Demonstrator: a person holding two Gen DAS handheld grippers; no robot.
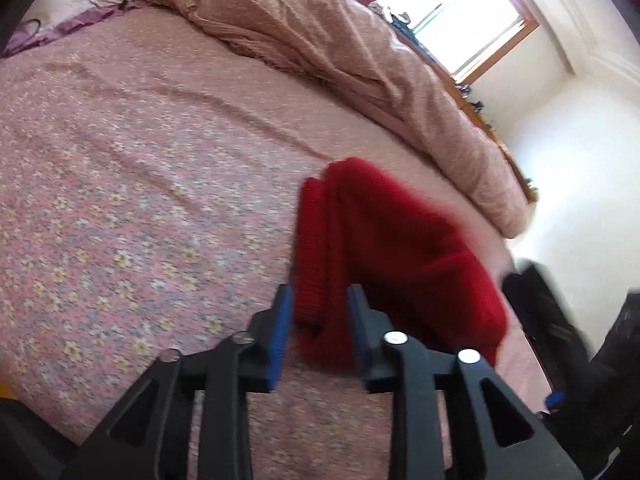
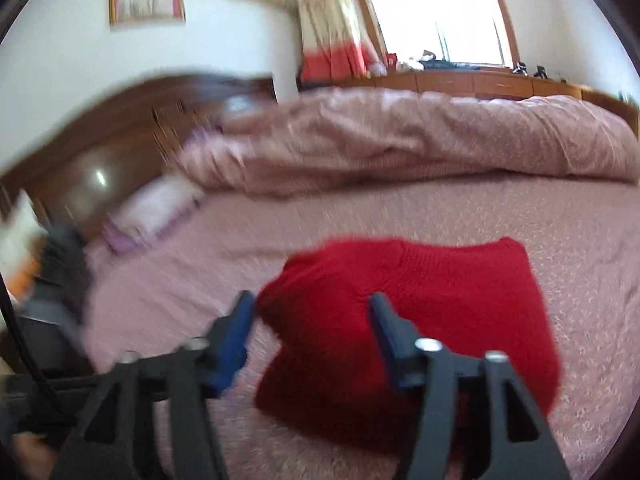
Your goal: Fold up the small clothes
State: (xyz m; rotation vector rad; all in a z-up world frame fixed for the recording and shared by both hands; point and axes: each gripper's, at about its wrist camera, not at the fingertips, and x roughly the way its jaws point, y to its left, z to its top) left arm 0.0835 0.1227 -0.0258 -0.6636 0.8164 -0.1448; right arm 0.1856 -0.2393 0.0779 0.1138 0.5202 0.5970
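Red sweater (image 1: pixel 384 248) is lying folded on the bed (image 1: pixel 140 200); both claws, left claw (image 1: pixel 320 300) and right claw (image 2: pixel 312 308), are hanging open at its 6 o'clock edge, holding nothing.

No text, label, brand, number or sign is legible in either view.

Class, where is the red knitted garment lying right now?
The red knitted garment lies folded on the floral bedsheet, in front of both open grippers, nearer than the bunched pink duvet.
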